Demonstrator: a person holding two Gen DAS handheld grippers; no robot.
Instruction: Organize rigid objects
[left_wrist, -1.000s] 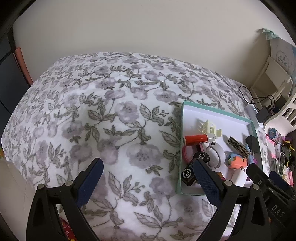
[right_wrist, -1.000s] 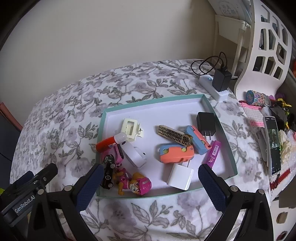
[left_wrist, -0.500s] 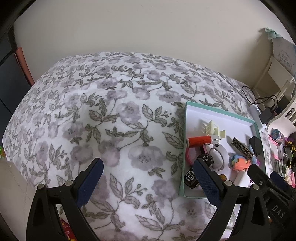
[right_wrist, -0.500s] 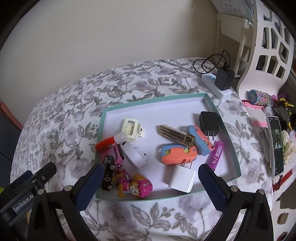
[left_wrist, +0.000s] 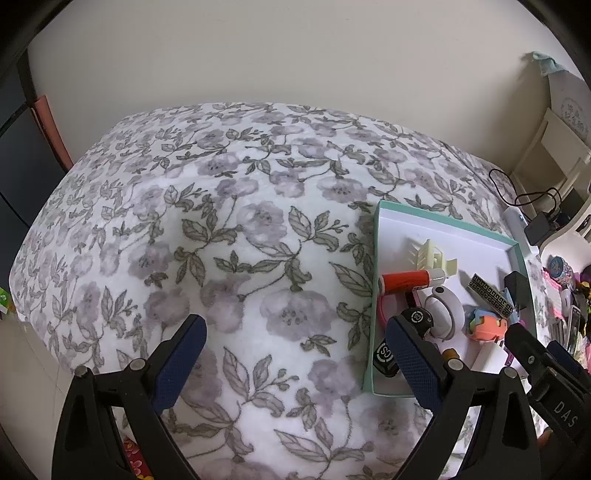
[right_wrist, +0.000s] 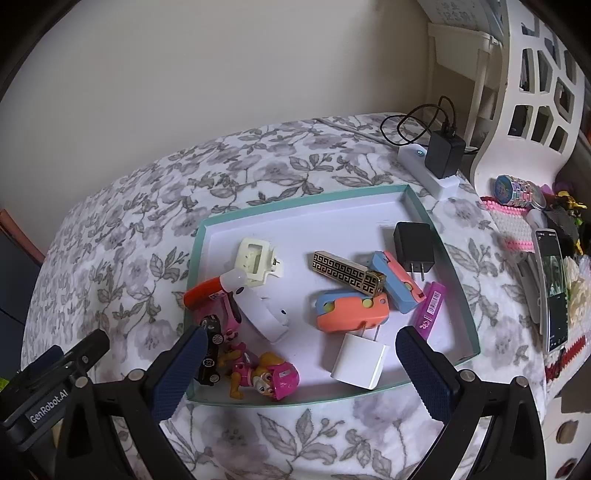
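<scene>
A shallow teal-rimmed tray (right_wrist: 295, 204) (left_wrist: 373, 288) lies on a floral blanket and holds several small things. Among them are a white charger cube (right_wrist: 360, 360), a black charger (right_wrist: 413, 243), an orange and blue block (right_wrist: 351, 310), a gold patterned bar (right_wrist: 347, 272), a purple stick (right_wrist: 428, 310), a cream clip (right_wrist: 255, 263), a red tube (right_wrist: 201, 293) (left_wrist: 404, 281), a white band (right_wrist: 264, 317), a black toy car (right_wrist: 210, 349) and a pink pup figure (right_wrist: 264, 376). My right gripper (right_wrist: 301, 373) is open above the tray's near edge. My left gripper (left_wrist: 295, 363) is open over bare blanket, left of the tray.
A white power strip with a black adapter (right_wrist: 441, 155) and cable lies behind the tray. To the right stand a white lattice shelf (right_wrist: 528, 85), a phone (right_wrist: 552, 288), a round tin (right_wrist: 511, 188) and pink beads. The blanket (left_wrist: 221, 240) falls away at its left edge.
Both views have shifted slightly: the tray sits a little further right in the left wrist view and a little higher in the right wrist view. The objects lie as before.
</scene>
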